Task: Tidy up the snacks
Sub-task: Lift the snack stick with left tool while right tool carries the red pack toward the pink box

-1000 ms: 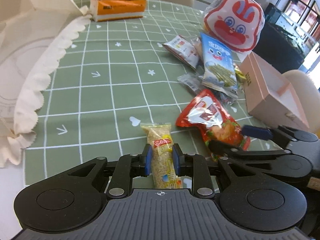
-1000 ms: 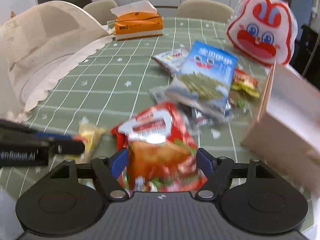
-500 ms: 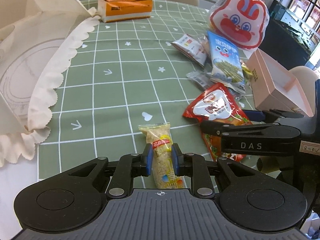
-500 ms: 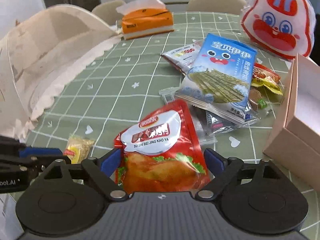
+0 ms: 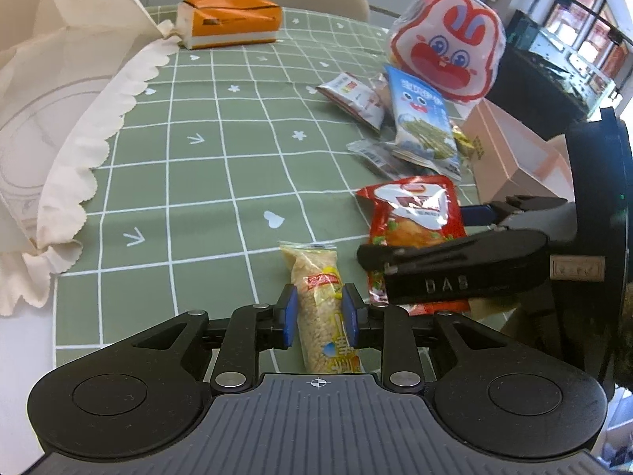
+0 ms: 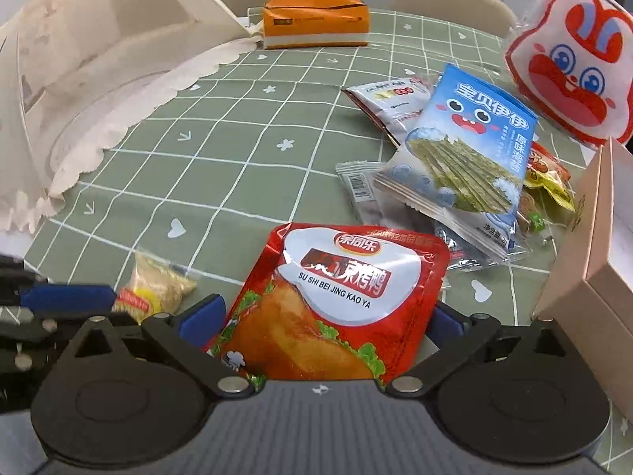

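Observation:
My left gripper (image 5: 319, 312) is shut on a long yellow rice-snack bar (image 5: 316, 289) lying on the green checked tablecloth; it also shows at the left in the right wrist view (image 6: 154, 285). My right gripper (image 6: 316, 316) is shut on a red roast-duck snack pouch (image 6: 336, 301), seen from the side in the left wrist view (image 5: 415, 217). Beyond lie a blue seaweed packet (image 6: 467, 158), a white packet (image 6: 391, 99) and several small wrappers (image 6: 546, 178). A pink open box (image 6: 597, 245) stands at the right.
A rabbit-face bag (image 6: 573, 63) stands at the far right. An orange tissue box (image 6: 316, 19) sits at the back. A cream mesh food cover with scalloped edge (image 6: 99, 79) fills the left. Chairs stand behind the table (image 6: 237, 158).
Both grippers have drawn back toward the near edge with their snacks. The right gripper, wide around the red pouch a second ago, now presses its sides.

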`<action>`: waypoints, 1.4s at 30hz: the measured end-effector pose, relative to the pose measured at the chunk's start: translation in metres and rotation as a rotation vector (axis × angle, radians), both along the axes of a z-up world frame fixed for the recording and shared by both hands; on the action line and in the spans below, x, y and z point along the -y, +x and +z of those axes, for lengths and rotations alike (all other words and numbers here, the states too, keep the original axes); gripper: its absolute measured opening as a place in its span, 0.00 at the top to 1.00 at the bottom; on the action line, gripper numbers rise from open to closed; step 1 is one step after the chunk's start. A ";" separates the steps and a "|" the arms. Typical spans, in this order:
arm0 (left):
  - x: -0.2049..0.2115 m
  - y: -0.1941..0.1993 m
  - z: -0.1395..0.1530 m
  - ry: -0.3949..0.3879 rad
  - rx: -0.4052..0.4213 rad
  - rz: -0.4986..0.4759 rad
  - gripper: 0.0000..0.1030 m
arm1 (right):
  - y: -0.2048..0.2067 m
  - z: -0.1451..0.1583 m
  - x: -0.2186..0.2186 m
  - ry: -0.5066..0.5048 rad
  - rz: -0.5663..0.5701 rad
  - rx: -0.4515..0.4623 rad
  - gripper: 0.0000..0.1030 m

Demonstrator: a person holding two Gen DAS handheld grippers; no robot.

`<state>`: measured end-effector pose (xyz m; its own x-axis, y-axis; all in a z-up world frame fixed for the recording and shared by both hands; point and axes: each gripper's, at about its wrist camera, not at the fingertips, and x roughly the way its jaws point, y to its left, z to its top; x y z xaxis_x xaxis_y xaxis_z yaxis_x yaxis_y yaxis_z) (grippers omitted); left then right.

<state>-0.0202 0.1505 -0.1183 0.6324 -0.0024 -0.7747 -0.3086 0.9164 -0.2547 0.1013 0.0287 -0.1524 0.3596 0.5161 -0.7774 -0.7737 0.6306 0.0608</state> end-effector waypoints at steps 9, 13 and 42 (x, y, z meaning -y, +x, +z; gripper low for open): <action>0.005 0.002 0.000 0.030 0.000 -0.033 0.72 | -0.012 0.015 0.037 0.034 -0.089 -0.079 0.38; 0.007 0.004 0.000 0.034 -0.003 -0.032 0.71 | -0.024 0.012 0.051 0.034 -0.100 -0.119 0.38; 0.008 0.006 -0.007 0.021 -0.044 -0.026 0.64 | -0.032 0.017 0.049 0.033 -0.104 0.033 0.29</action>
<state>-0.0141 0.1422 -0.1254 0.5978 -0.0019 -0.8017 -0.2946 0.9295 -0.2218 0.0698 -0.0198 -0.1352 0.4373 0.4994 -0.7479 -0.7060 0.7058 0.0585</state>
